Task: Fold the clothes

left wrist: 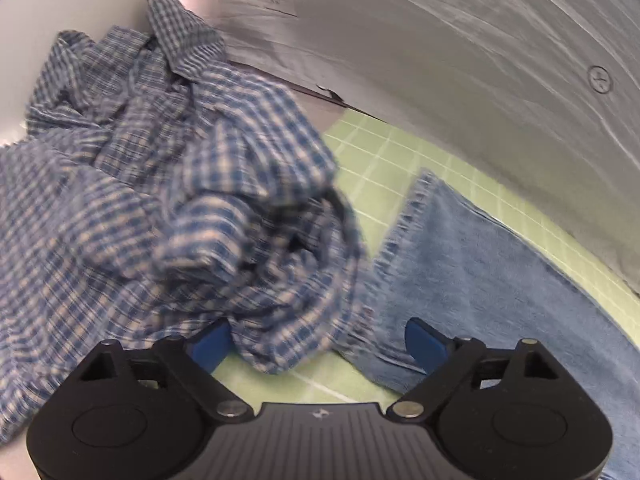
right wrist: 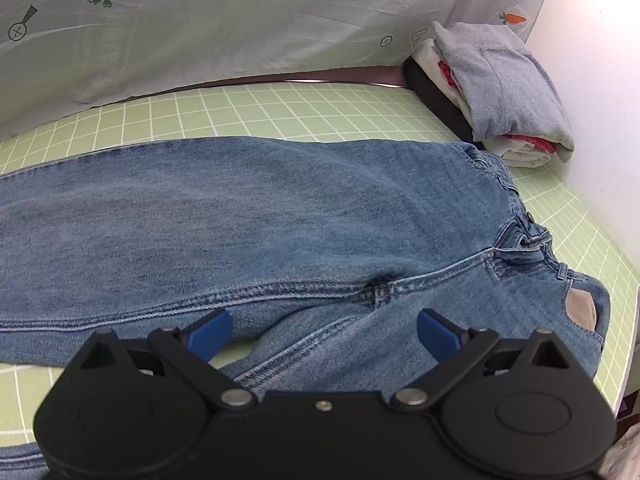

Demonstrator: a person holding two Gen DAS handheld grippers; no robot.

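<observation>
Light blue jeans (right wrist: 260, 208) lie flat on the green grid mat (right wrist: 280, 112), waistband to the right, one leg stretched left. My right gripper (right wrist: 322, 330) hovers open just above the crotch seam, nothing between its blue fingers (right wrist: 208, 334). In the left wrist view a crumpled blue checked shirt (left wrist: 168, 184) is heaped at left, overlapping the hem end of a jeans leg (left wrist: 500, 280). My left gripper (left wrist: 318, 346) is open; the shirt's lower edge hangs between its fingers (left wrist: 426, 344), not pinched.
A stack of folded clothes (right wrist: 496, 92), grey on top, sits at the mat's far right corner against a white wall (right wrist: 592, 120). A white sheet with carrot prints (right wrist: 240, 20) hangs behind the mat. The mat's right edge (right wrist: 624, 280) drops off.
</observation>
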